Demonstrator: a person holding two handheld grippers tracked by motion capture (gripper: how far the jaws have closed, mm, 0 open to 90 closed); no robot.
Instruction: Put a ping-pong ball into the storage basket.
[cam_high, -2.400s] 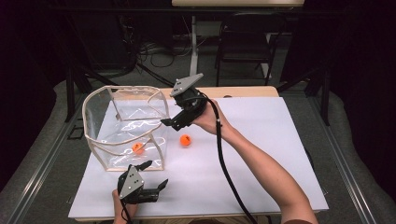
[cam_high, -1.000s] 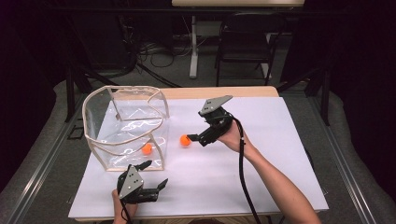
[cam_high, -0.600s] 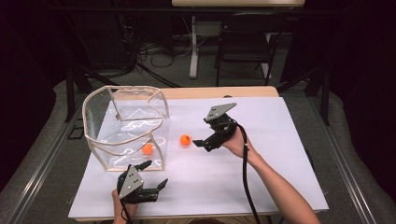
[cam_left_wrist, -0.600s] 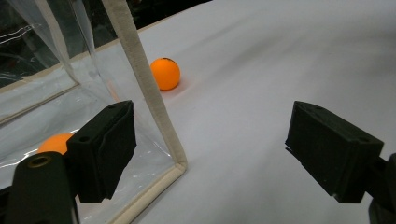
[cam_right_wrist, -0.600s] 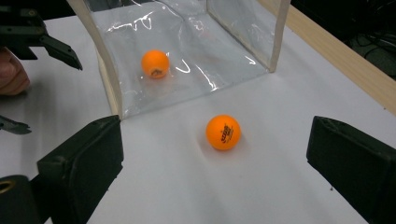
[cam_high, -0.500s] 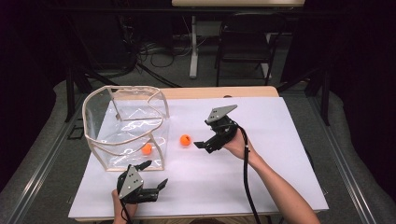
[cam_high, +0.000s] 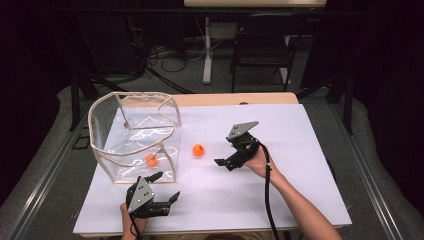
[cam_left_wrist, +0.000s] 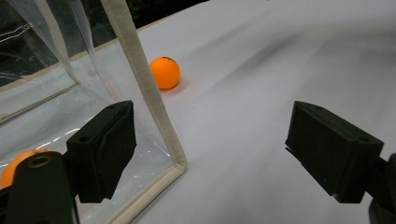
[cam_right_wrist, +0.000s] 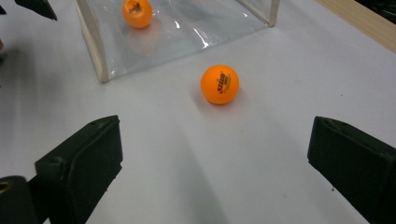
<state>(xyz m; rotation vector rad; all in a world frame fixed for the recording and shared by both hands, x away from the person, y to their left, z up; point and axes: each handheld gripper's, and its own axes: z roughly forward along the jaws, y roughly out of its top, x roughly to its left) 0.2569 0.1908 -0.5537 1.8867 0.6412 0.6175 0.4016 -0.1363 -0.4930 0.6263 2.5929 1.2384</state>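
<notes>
Orange table-tennis balls, one already inside the clear container (cam_high: 135, 135), one loose on the white table (cam_high: 300, 200). We judge the work half done: the inner ball (cam_high: 152, 159) lies on the container floor; the outer ball (cam_high: 198, 150) sits just beside the container's corner. Our right gripper (cam_high: 231, 154), jaws wide and empty, faces the outer ball across open tabletop. Our left gripper (cam_high: 162, 192), also wide, rests near the front corner seam (cam_left_wrist: 154, 102), which narrows any approach from that side.

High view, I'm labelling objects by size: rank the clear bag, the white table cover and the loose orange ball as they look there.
1. white table cover
2. clear bag
3. loose orange ball, smallest by far
</notes>
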